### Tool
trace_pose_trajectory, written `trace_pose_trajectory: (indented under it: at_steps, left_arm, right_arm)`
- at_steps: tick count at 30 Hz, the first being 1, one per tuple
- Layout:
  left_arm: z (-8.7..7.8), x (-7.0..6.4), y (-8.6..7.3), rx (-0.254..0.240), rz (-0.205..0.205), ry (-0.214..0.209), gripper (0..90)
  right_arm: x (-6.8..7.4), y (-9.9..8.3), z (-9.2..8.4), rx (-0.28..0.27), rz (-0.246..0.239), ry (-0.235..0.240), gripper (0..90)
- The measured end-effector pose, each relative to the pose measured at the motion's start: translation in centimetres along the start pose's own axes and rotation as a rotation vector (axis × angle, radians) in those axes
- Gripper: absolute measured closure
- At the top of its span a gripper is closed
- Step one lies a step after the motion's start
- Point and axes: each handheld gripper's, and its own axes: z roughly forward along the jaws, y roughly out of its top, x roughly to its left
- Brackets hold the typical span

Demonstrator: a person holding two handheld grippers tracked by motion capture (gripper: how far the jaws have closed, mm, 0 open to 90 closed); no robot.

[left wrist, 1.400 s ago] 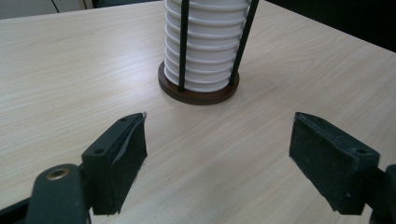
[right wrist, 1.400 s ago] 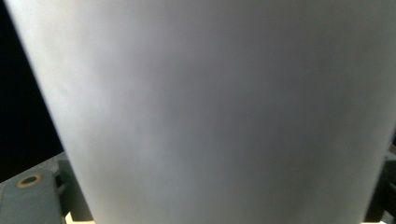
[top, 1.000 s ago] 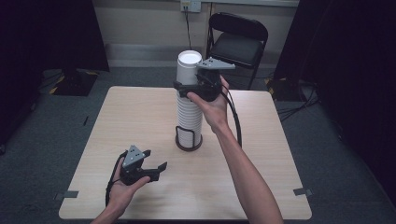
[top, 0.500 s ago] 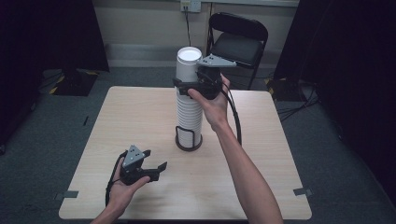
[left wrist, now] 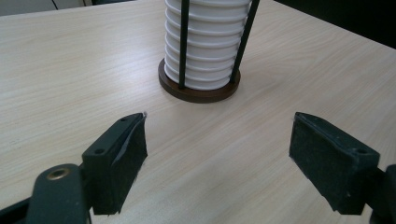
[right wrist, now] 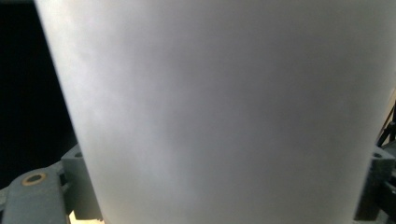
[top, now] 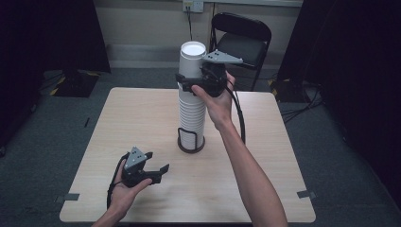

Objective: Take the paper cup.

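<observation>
A tall stack of white cups [top: 191, 118] stands in a black wire holder with a dark round base [top: 190, 147] at the table's middle. My right gripper [top: 190, 81] reaches in level at the top of the stack. Its jaws have just been closing and press on both sides of the top cup [top: 192, 59]. In the right gripper view that cup [right wrist: 224, 93] spans the gap of the right gripper [right wrist: 224, 191]. My left gripper [top: 157, 161] rests open near the front edge, pointing at the stack [left wrist: 208, 42] and its base [left wrist: 198, 91]; nothing lies in the left gripper [left wrist: 217, 158].
The light wooden table [top: 132, 113] has bare room on all sides of the holder. A black folding chair [top: 241, 38] stands behind the far edge. Cables lie on the grey floor to the right, and dark curtains hang on both sides.
The right gripper's jaws have drawn in on the top cup, and the cup and hand sit slightly higher than before. The left gripper has not moved.
</observation>
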Motion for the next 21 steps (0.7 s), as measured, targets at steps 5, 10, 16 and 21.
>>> trace_pose_trajectory:
  at_steps: [5,10,16,21]
  left_arm:
    - [0.1,0.1,-0.1,0.003,-0.012,0.003,19.0]
    - [0.1,0.1,-0.1,0.001,-0.013,0.004,19.1]
    - [0.2,0.0,-0.1,0.002,-0.013,0.001,19.1]
    - [0.2,0.0,-0.1,0.005,-0.012,0.0,19.1]
  right_arm:
    - [-0.1,0.3,-0.1,-0.01,0.007,0.004,11.6]
    - [0.0,0.6,-0.3,-0.037,0.023,-0.003,11.5]
    - [0.1,1.4,-0.6,-0.07,0.02,-0.001,11.6]
    - [-0.1,2.2,-0.9,-0.101,0.035,0.012,11.7]
